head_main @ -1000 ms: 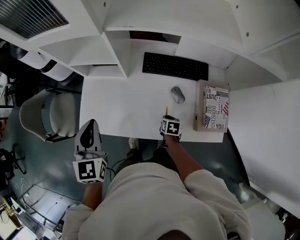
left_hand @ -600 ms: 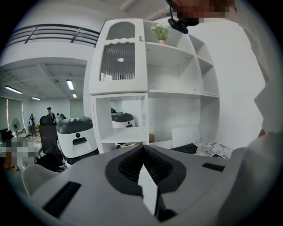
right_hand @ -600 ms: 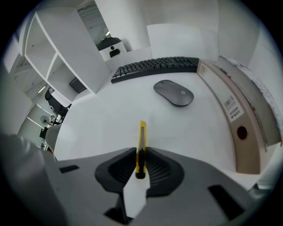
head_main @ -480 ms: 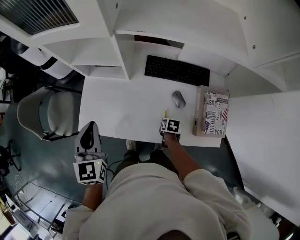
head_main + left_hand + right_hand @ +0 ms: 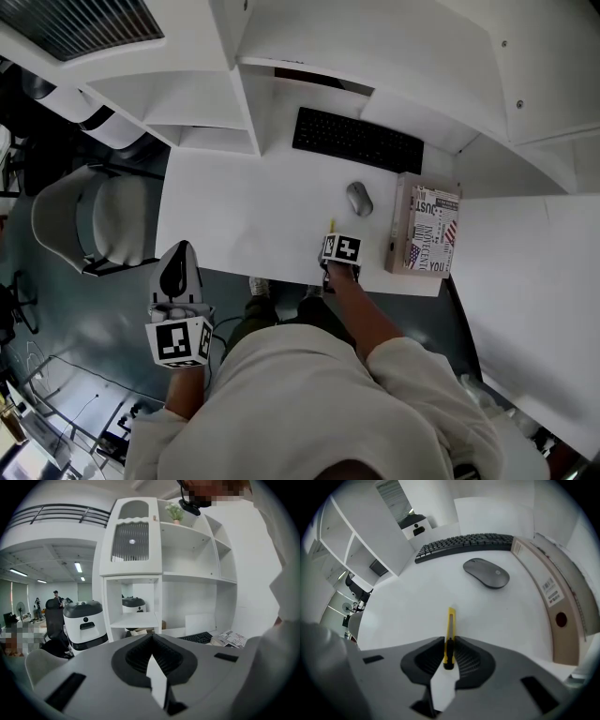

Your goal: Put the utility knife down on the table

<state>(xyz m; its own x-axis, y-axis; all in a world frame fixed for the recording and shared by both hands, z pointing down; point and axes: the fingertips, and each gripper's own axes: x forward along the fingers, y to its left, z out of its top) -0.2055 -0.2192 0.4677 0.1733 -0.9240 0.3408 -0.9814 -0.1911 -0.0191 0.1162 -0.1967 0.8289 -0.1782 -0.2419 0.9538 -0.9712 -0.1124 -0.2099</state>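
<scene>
The yellow utility knife [image 5: 450, 634] sticks out ahead of my right gripper [image 5: 449, 641], whose dark pads sit against both sides of its black rear end. That gripper points steeply down at the white table [image 5: 244, 206] near its front edge, and only the knife's yellow tip [image 5: 331, 226] shows past the gripper's marker cube [image 5: 341, 248] in the head view. Whether the tip touches the table I cannot tell. My left gripper [image 5: 175, 258] hangs off the table's front left corner, over the floor. In its own view its jaws meet [image 5: 152, 637] with nothing between them.
A grey mouse [image 5: 359, 198] lies just beyond the knife and a black keyboard [image 5: 357, 141] behind it. A printed box [image 5: 424, 230] stands to the right, close to the gripper. White shelves rise at the back left. A grey chair [image 5: 84, 225] stands left of the table.
The right gripper has tipped slightly where it is, the knife still between its jaws. The left gripper has stayed in place. The head view has shifted a little.
</scene>
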